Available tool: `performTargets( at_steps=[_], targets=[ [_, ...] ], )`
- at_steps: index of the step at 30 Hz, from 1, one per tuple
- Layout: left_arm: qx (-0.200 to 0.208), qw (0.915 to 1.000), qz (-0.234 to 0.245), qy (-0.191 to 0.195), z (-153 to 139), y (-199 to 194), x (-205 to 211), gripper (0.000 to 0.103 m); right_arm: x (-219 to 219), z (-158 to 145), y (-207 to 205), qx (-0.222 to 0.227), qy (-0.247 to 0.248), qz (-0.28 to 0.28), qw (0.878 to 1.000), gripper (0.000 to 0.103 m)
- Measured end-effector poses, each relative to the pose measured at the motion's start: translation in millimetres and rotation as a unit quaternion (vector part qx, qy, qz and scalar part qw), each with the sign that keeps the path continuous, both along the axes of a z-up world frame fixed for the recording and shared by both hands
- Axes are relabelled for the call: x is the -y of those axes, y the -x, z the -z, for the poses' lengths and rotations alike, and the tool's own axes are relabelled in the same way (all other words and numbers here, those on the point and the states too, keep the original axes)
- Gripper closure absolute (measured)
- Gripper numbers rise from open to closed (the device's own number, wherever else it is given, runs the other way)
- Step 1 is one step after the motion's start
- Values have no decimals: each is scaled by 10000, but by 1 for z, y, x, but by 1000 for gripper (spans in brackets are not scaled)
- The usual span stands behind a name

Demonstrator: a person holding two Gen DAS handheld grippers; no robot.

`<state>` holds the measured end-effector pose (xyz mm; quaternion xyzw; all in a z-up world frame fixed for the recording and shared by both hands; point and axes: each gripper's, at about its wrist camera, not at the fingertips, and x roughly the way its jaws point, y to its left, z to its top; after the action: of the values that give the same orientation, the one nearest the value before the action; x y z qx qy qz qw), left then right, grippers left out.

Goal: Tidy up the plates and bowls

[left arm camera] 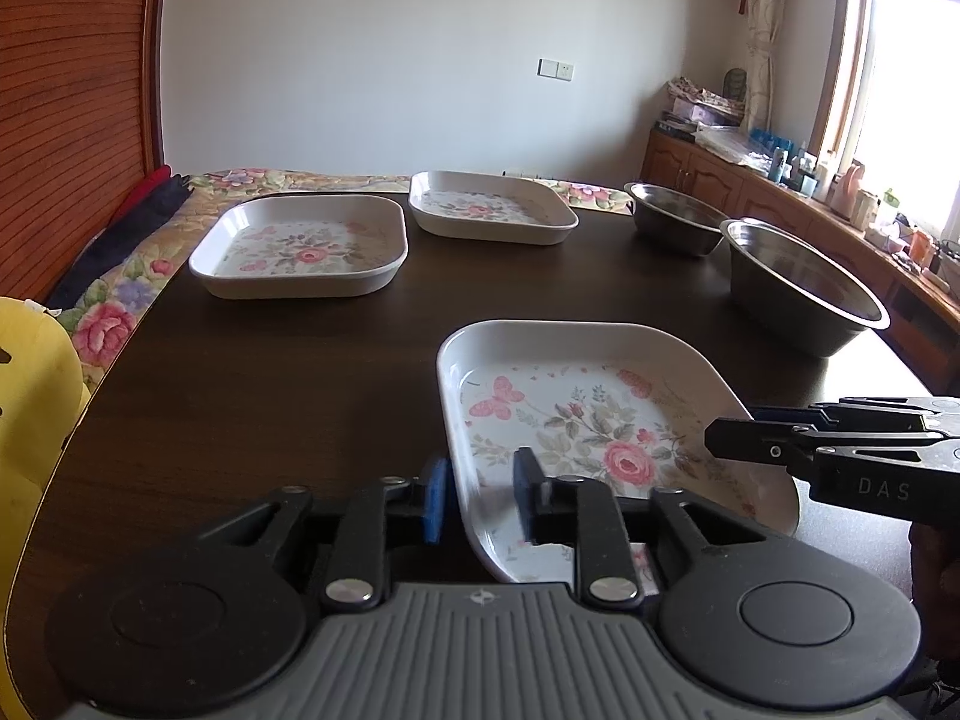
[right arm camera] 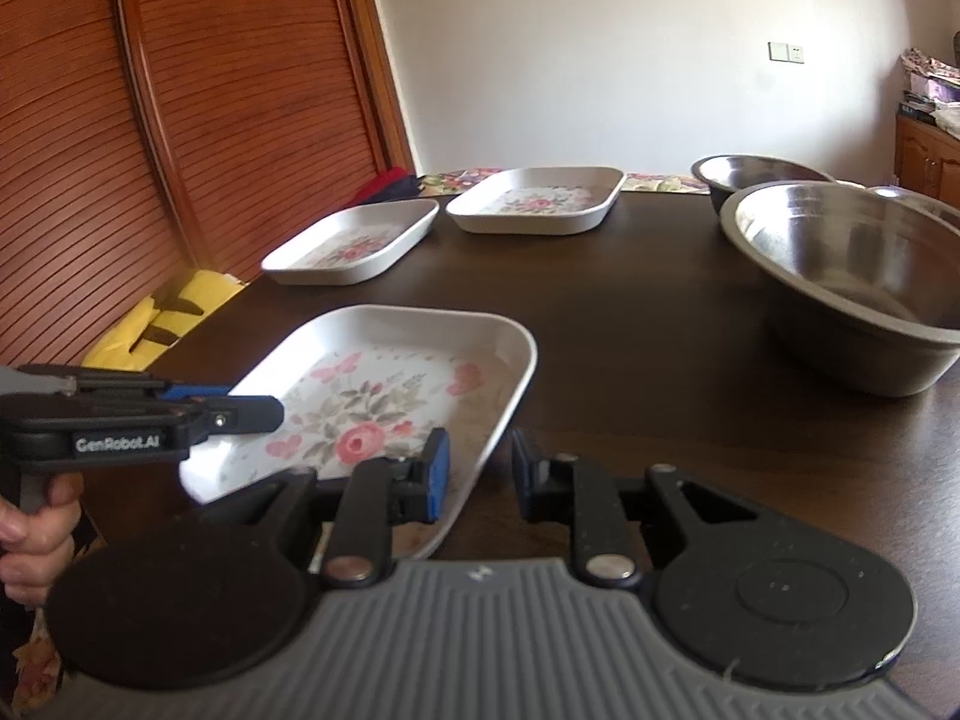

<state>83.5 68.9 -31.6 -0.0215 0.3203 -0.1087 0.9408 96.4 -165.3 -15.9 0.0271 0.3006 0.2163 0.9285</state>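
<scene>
Near plate, floral, rounded-square, white rim, sat at the front of the dark counter, closest to both tools. Two matching plates lay well apart from it toward the far edge: a far-left plate and a far-middle plate, near each other but not touching. Two steel bowls stood on the right, the large bowl nearer and the small bowl behind it; whether their rims touched could not be told.

Left gripper straddled the near plate's left rim, one blue pad outside the wall, the other over the plate's inside. Fingers spread, a gap showing on both sides of the rim; nothing pinched yet. Right gripper stood the same way at the plate's right rim, fingers parted, rim between them without visible contact. Plate appeared to rest on the counter, unheld.

Risks, as judged:
- Rim wall sloped and glossy. Pads closing low on the slope could ride up and slip off.
- If one side clenched before the other, the plate might skate across the smooth counter or pivot under the free side.
- Uneven lift from two grips would tilt the plate; a shallow hold could let it drop.
- Large bowl stood near on the right; a wide swing could knock it.
- Stacking onto a far plate off-centre could leave it rocking.
</scene>
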Motion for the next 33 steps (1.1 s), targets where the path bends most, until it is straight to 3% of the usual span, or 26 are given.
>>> performTargets(
  at_steps=[16, 23, 33],
  targets=[
    [309, 9992, -250, -54, -19, -13, -17, 39, 1, -28, -16, 410, 80, -36, 9991, 66],
    [538, 9978, -353, -158, -35, -35, -32, 33, -16, -45, -37, 633, 202, -255, 9975, 65],
    [618, 9963, -501, -319, -41, -80, -65, 33, -56, -54, -75, 592, 282, -571, 9962, 64]
  ],
)
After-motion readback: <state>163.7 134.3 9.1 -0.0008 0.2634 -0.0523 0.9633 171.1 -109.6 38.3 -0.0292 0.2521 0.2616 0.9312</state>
